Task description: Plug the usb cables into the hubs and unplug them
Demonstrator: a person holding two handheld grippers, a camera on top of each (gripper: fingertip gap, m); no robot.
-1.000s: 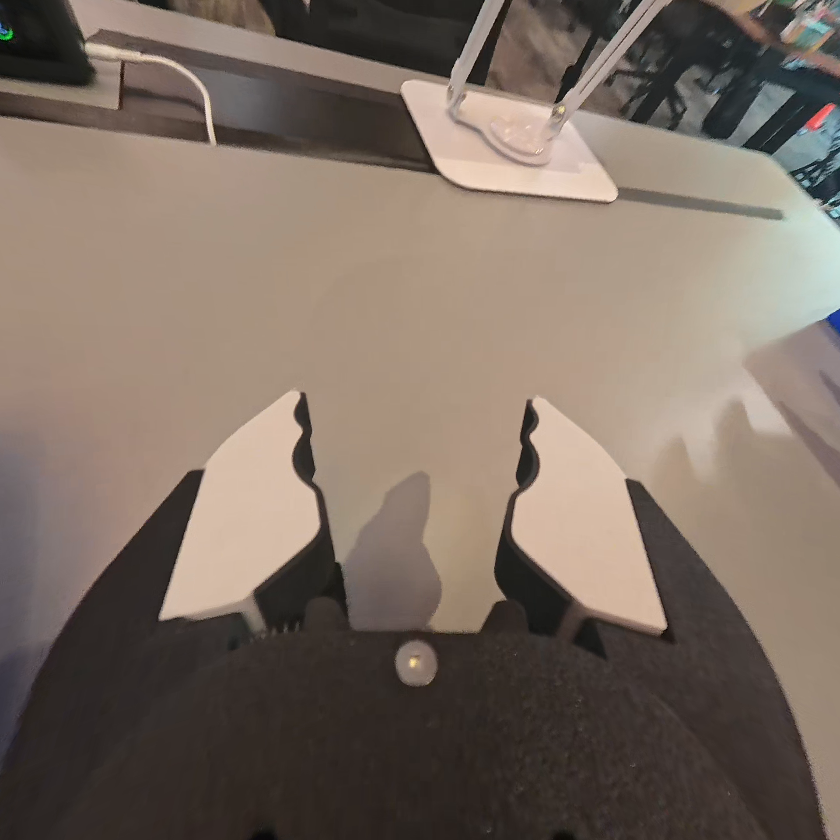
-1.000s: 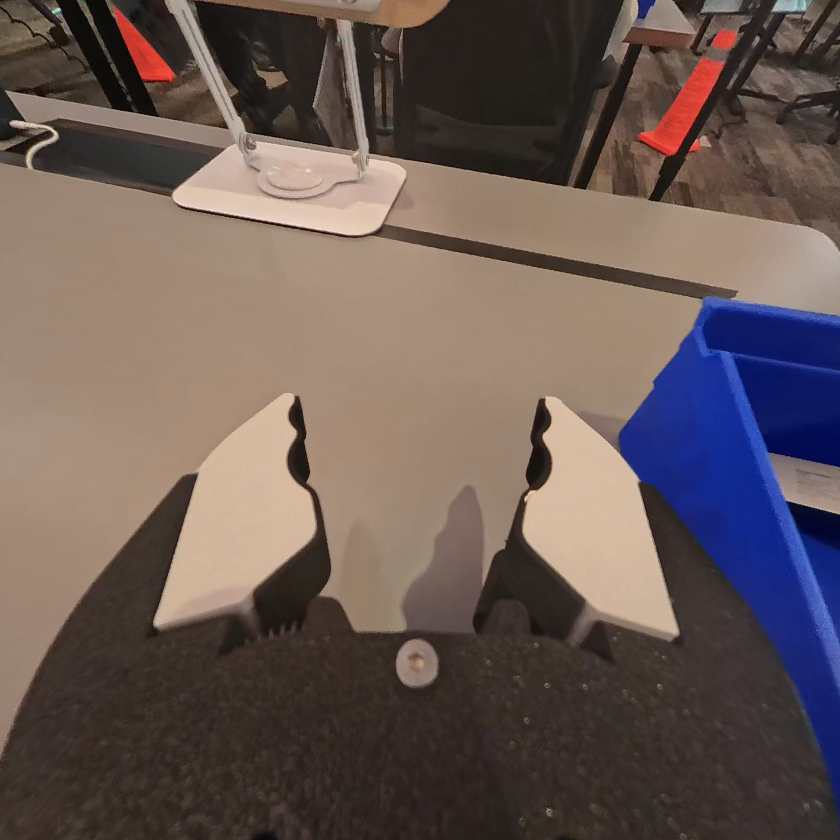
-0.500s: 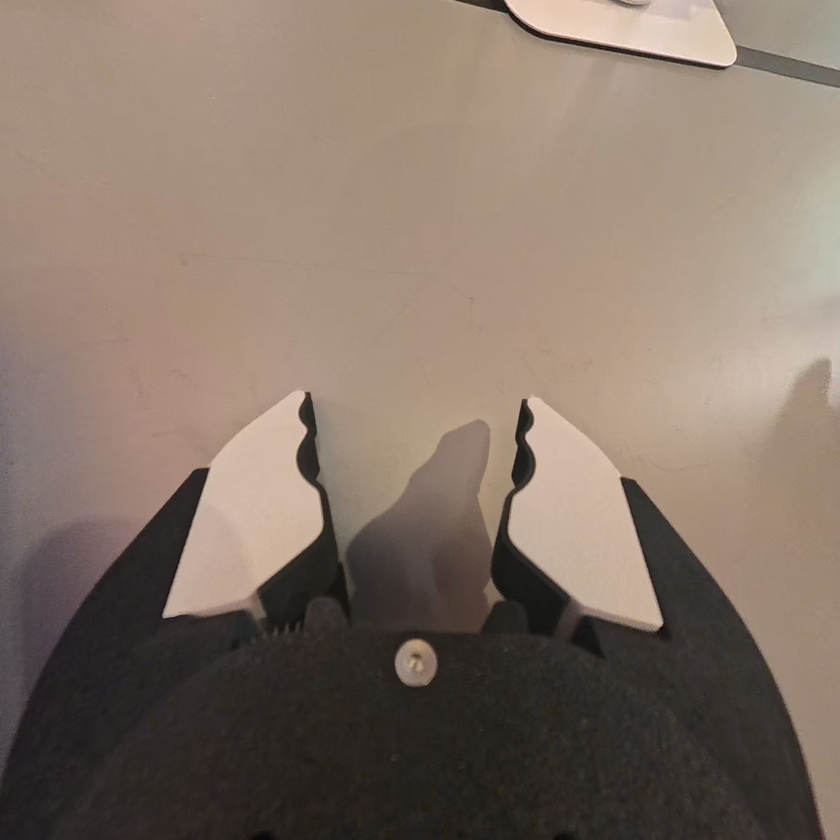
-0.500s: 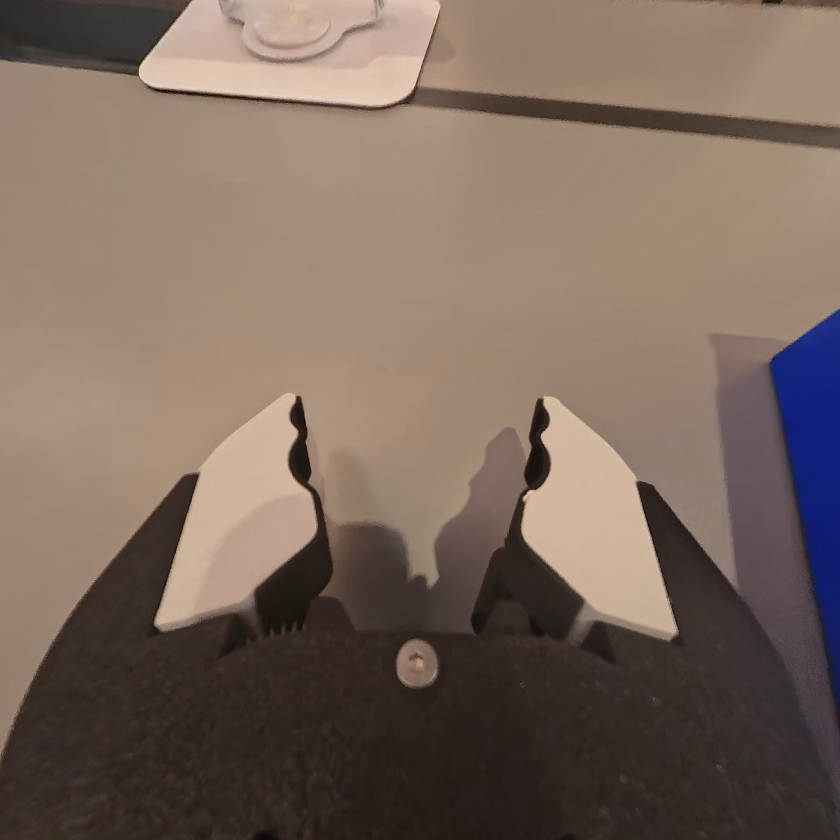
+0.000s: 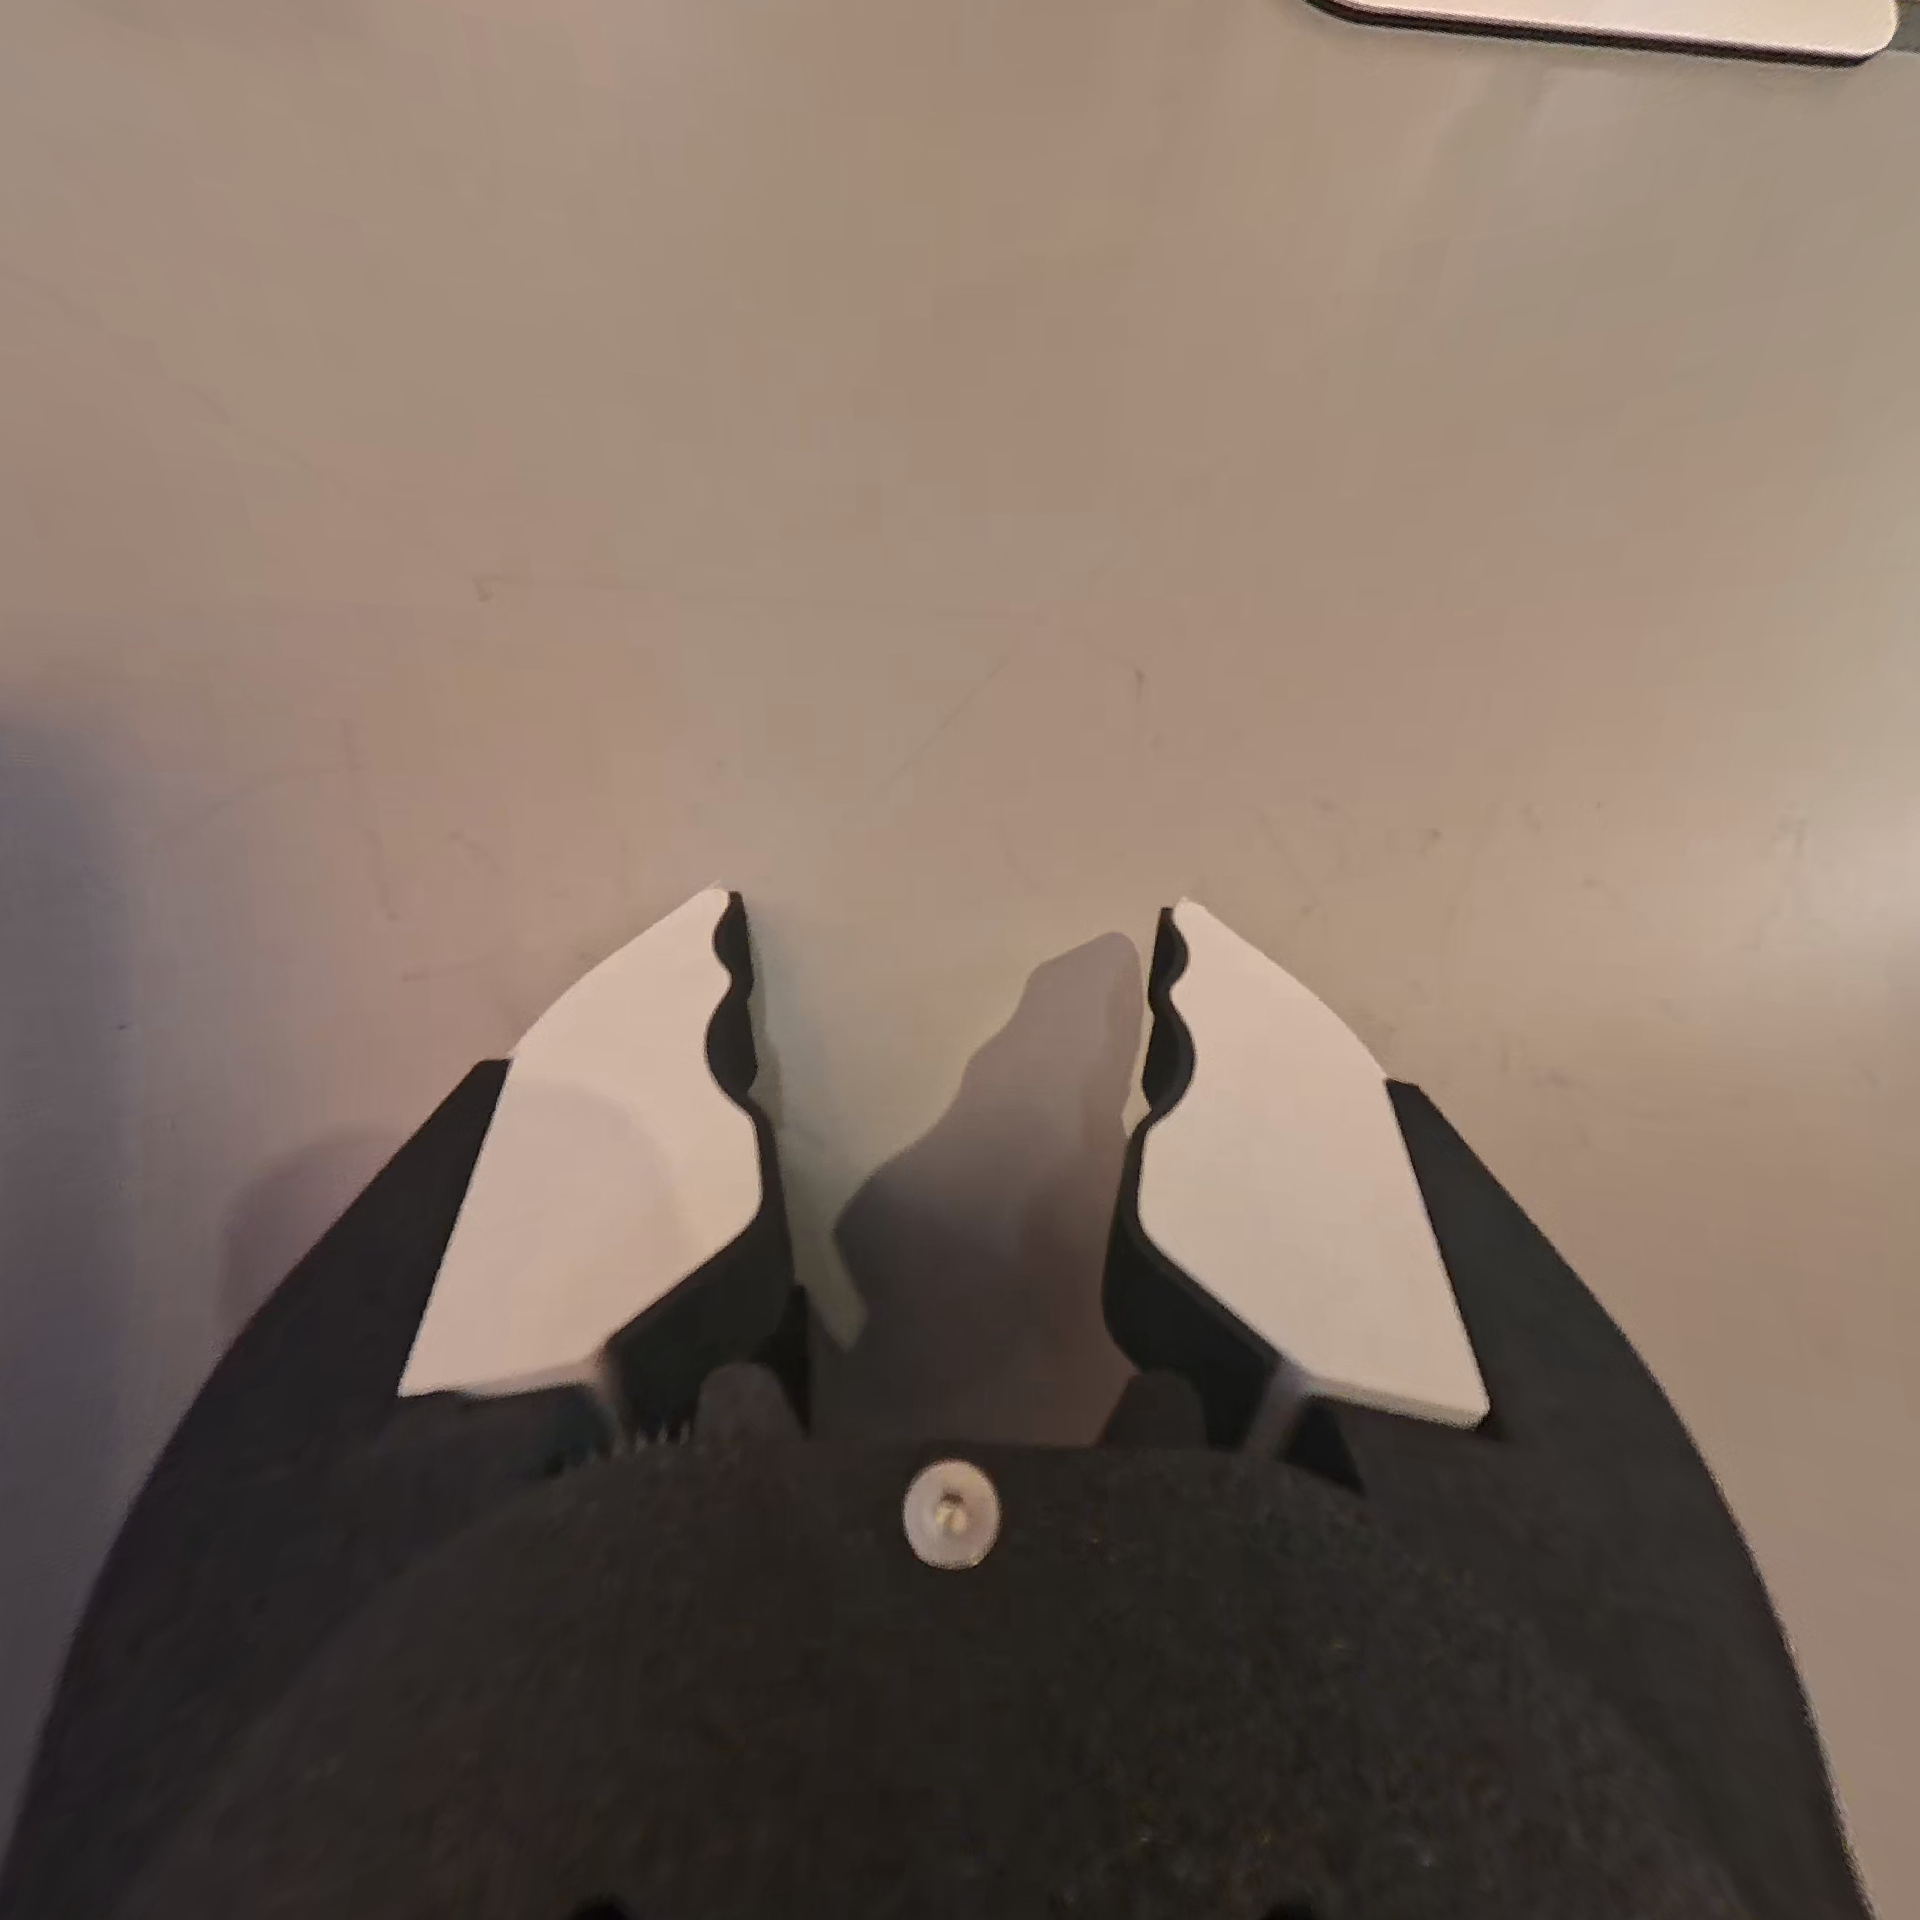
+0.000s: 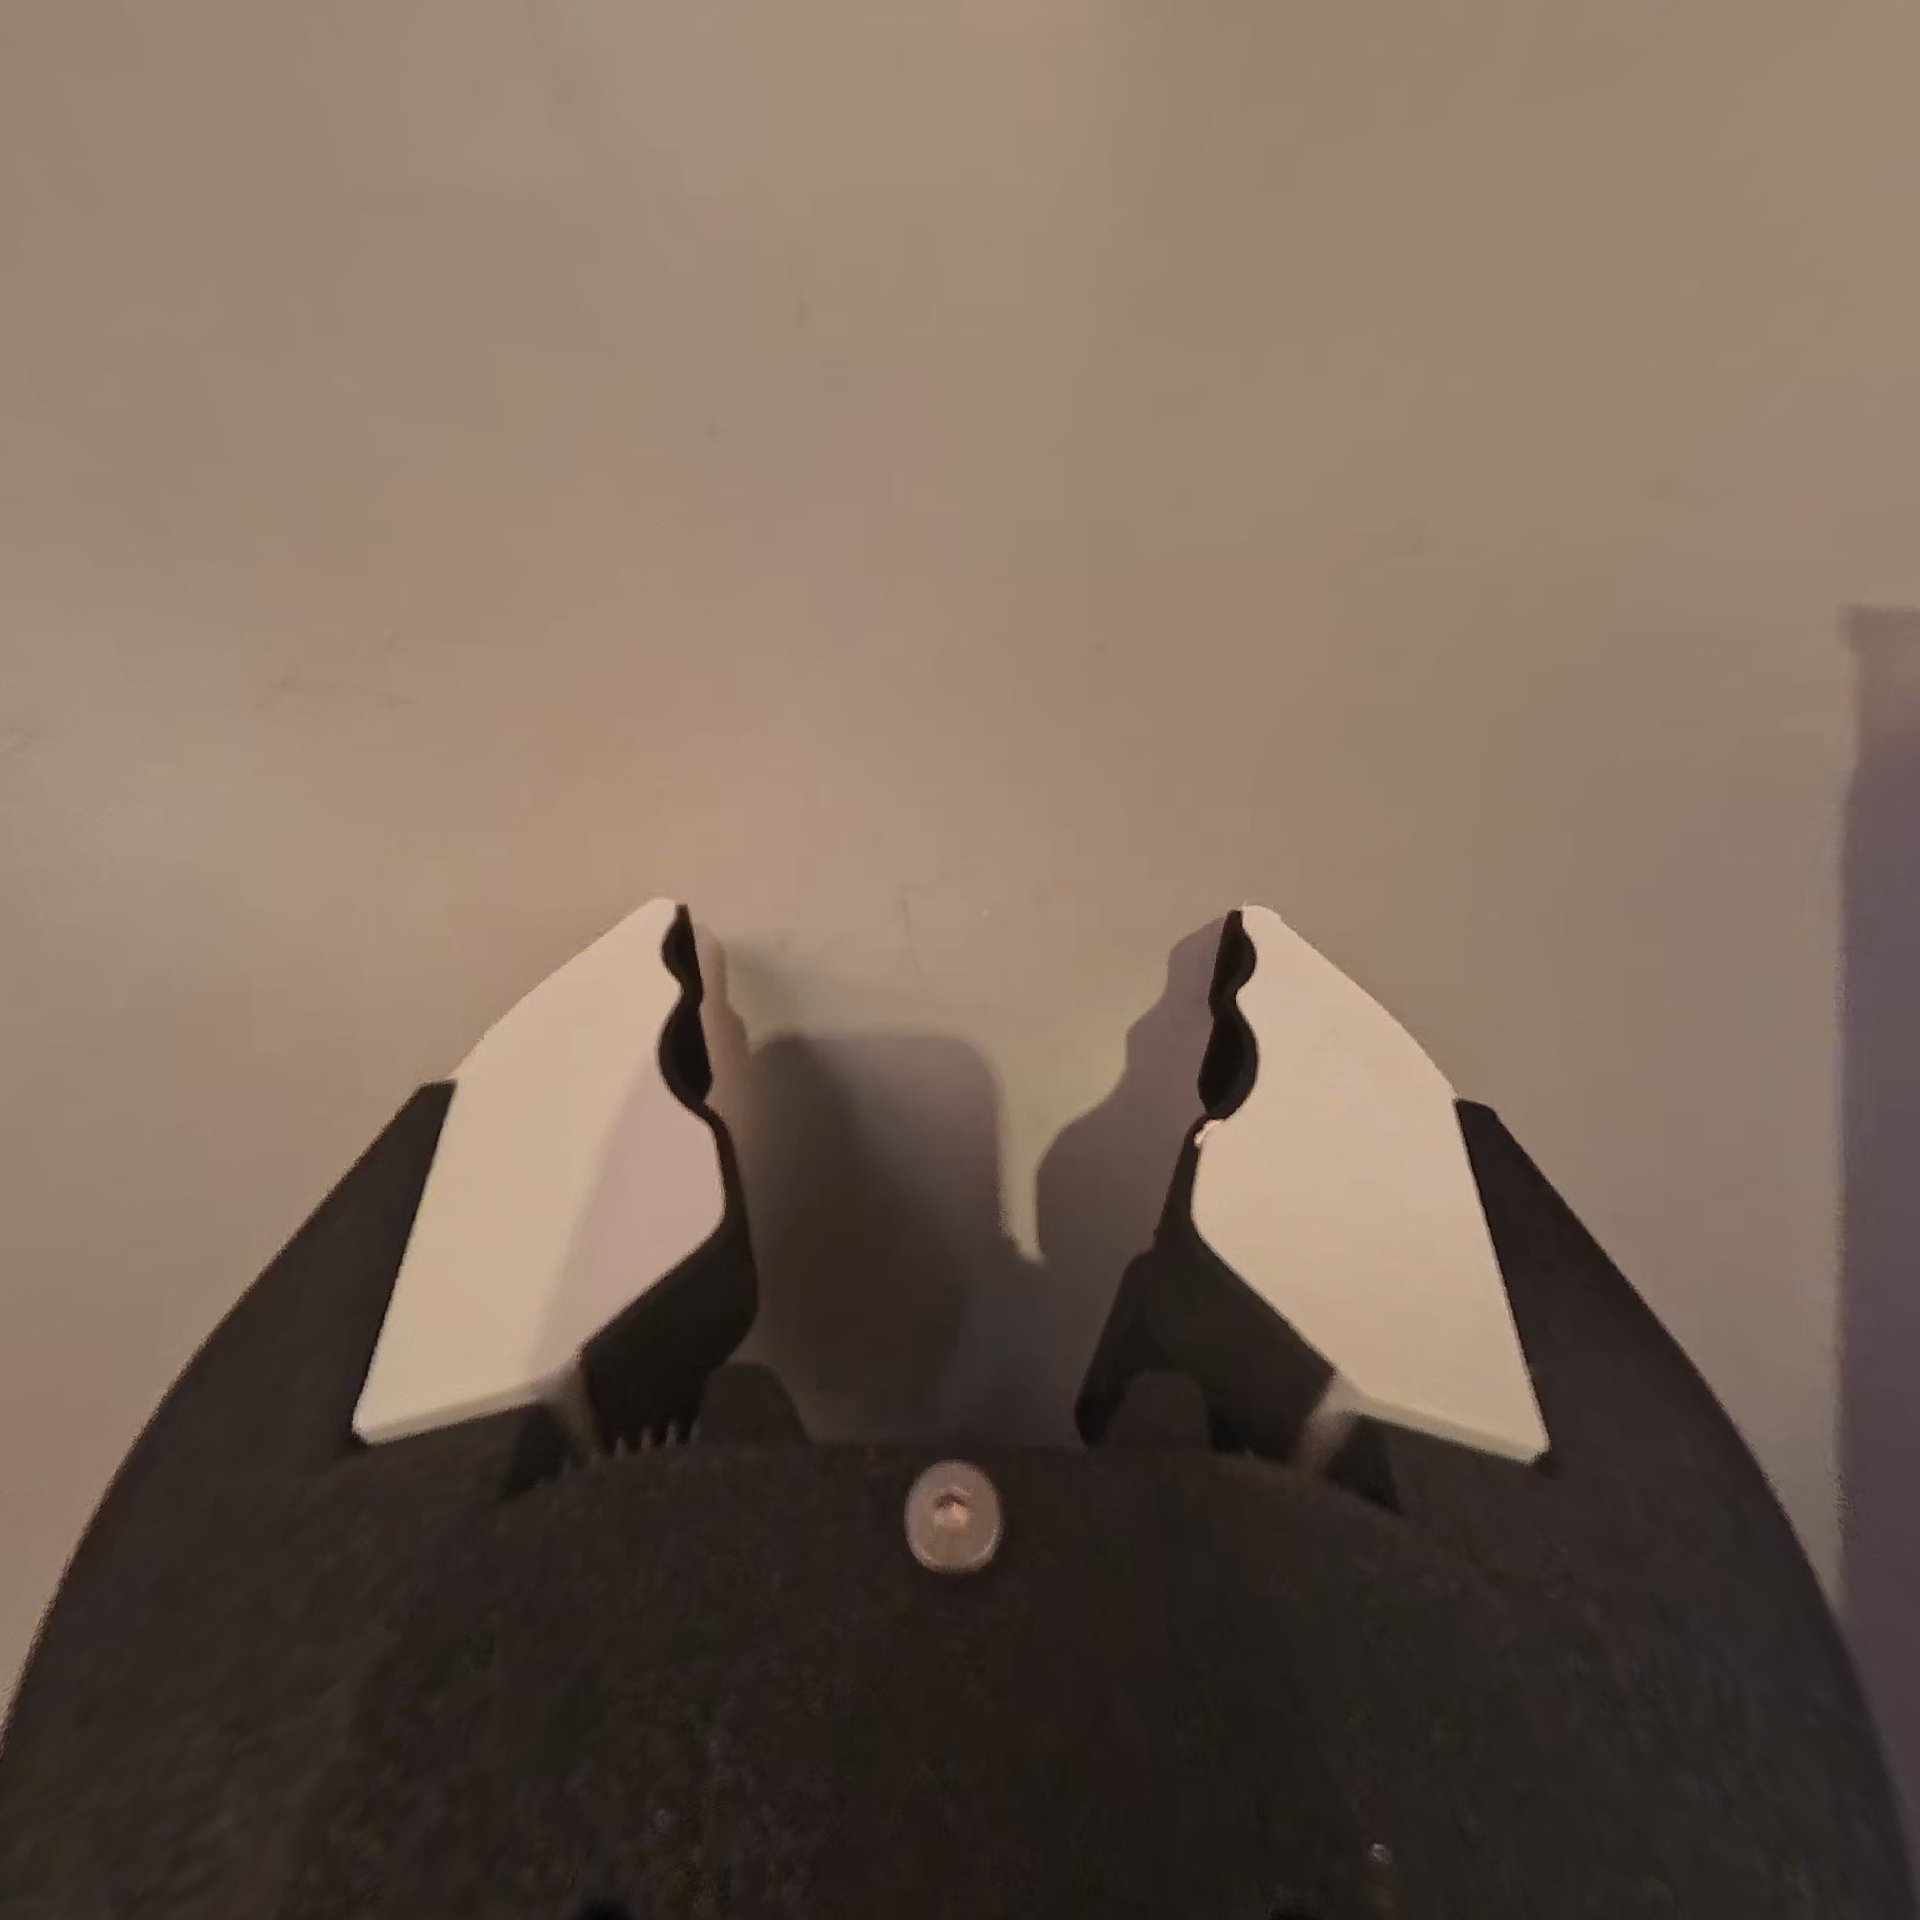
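Observation:
No usb cable and no hub shows in either view. My left gripper (image 5: 951, 909) is open and empty, pointing steeply down at the grey table (image 5: 935, 468), close above it. My right gripper (image 6: 956, 920) is open and empty too, tilted down over the same bare grey table (image 6: 935, 468). Each gripper has white fingers with black wavy pads and casts a dark shadow on the table between them.
The front edge of a flat white stand base (image 5: 1621, 26) shows at the top right of the left wrist view. A straight dark shadow band (image 6: 1881, 1039) runs down the right edge of the right wrist view.
Both grippers have tilted down and come closer to the table. The stand, the back of the table and the blue bin have slid out of view. Both stay open.

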